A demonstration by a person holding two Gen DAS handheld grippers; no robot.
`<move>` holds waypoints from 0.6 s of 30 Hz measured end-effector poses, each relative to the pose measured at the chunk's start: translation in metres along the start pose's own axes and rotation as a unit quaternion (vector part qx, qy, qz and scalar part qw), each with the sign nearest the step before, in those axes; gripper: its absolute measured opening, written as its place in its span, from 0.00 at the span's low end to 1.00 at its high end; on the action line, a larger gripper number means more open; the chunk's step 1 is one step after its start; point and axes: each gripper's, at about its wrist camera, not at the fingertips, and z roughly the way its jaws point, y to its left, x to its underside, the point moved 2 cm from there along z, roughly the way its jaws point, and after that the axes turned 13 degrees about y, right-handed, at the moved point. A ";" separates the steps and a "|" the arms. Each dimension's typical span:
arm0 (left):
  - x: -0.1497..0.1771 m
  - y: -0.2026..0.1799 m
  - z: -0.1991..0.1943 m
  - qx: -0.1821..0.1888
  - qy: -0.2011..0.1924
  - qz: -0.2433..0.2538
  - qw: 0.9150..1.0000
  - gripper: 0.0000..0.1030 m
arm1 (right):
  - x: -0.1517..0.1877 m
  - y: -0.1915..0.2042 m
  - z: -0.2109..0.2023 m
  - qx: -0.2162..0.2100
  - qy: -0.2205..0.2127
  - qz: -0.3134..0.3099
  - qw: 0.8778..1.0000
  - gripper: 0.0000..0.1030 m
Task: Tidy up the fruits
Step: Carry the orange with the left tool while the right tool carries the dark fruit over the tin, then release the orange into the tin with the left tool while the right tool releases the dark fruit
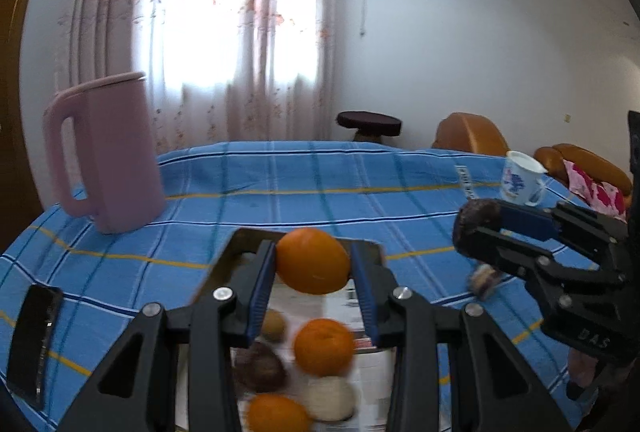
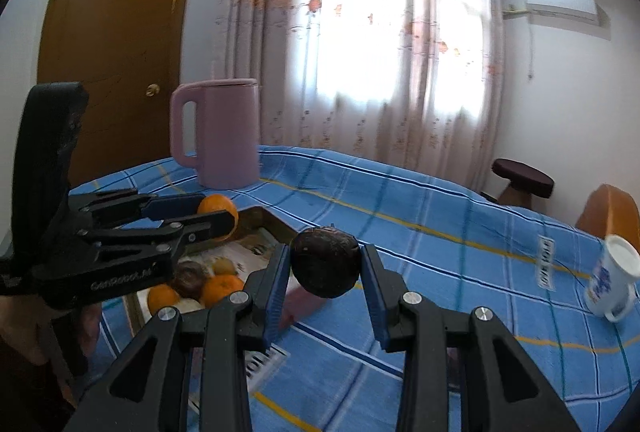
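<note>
The left gripper (image 1: 313, 264) squeezes an orange (image 1: 312, 260) above the tray (image 1: 224, 264), which holds oranges and other fruits. The right gripper (image 2: 325, 264) squeezes a dark passion fruit (image 2: 325, 260).

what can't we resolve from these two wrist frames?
- Small blurred object on the tablecloth, left wrist view: motion blur and the right gripper hide what it is.
- Pale round item in the tray: blurred, type unclear.
- Tray's near edge, left wrist view: hidden behind the left gripper.
- Cup print, right wrist view: blurred.
</note>
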 end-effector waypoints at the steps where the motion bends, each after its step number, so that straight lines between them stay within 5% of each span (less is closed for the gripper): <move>1: -0.001 0.006 0.001 -0.003 0.003 -0.003 1.000 0.39 | -0.003 0.006 0.004 -0.003 0.002 -0.006 1.000 0.37; 18: 0.001 0.056 0.036 -0.020 0.069 -0.030 0.997 0.39 | -0.015 0.043 0.074 -0.014 0.077 -0.031 0.996 0.37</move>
